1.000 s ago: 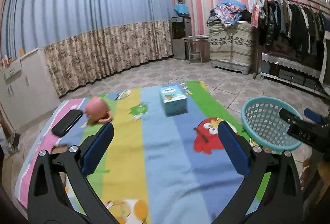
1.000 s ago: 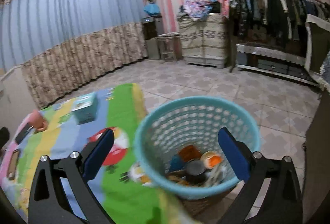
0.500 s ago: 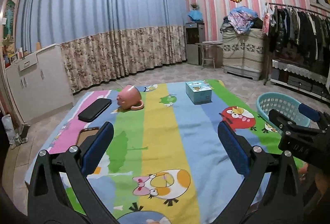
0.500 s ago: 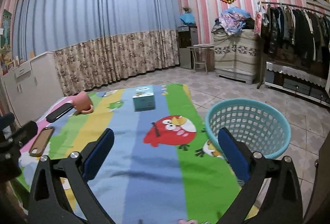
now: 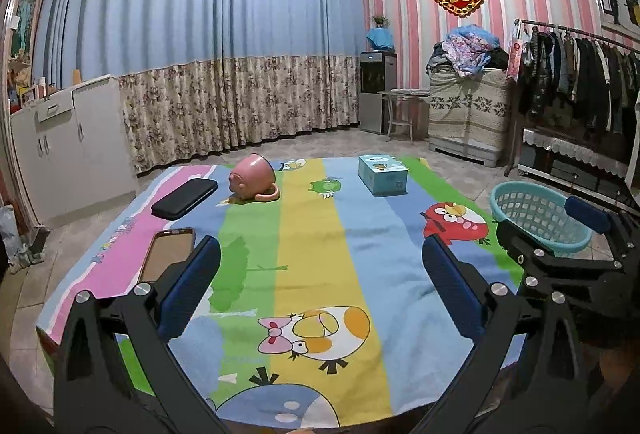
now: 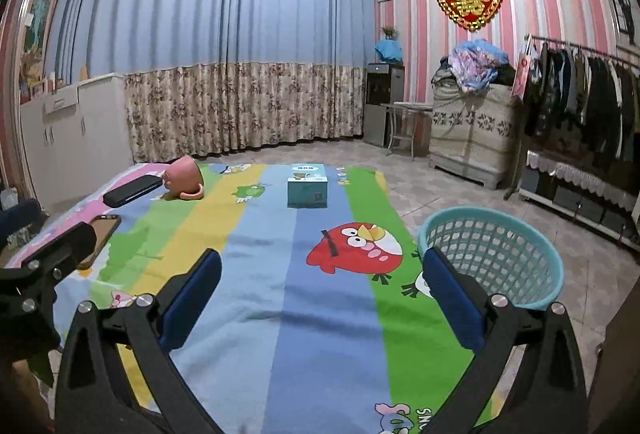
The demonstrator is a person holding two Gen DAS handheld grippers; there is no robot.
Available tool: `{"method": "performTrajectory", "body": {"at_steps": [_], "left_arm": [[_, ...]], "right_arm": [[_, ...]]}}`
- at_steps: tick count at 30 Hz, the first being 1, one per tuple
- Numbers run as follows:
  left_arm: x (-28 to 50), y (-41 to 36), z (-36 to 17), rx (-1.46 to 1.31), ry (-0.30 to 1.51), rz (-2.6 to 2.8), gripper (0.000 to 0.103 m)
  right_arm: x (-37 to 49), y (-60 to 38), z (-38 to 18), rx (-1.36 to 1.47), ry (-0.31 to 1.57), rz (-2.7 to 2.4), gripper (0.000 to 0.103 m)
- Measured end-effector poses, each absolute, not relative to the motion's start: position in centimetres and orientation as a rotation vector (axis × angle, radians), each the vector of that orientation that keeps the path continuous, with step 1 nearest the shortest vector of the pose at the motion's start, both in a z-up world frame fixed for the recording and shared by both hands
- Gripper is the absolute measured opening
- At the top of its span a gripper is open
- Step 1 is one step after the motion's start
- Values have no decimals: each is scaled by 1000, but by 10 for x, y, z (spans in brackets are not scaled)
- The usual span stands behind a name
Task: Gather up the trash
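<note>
Now | basket (image 6: 496,258) on floor just off table's right edge, contents hidden; light springy mesh, take by rim | no loose trash seen on cloth (image 5: 312,266) | L gripper (image 5: 320,286) & R gripper (image 6: 320,292) both wide apart, empty, held level over near edge, side by side

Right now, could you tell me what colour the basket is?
Light teal basket, clearest in the right wrist view.
</note>
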State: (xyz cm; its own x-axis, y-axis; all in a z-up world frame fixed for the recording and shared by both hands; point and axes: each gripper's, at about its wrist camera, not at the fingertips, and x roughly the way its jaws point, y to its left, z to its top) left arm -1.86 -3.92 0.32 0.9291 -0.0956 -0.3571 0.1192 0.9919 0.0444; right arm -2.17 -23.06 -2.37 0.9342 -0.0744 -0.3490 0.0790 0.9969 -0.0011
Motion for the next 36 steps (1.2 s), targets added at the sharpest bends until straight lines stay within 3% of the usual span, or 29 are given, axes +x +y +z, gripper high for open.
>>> {"method": "performTrajectory", "body": {"at_steps": [36], "left_arm": [[-20, -34, 3, 50, 347, -91, 98]], "right_arm": [[-26, -226, -31, 6, 356, -63, 98]]}}
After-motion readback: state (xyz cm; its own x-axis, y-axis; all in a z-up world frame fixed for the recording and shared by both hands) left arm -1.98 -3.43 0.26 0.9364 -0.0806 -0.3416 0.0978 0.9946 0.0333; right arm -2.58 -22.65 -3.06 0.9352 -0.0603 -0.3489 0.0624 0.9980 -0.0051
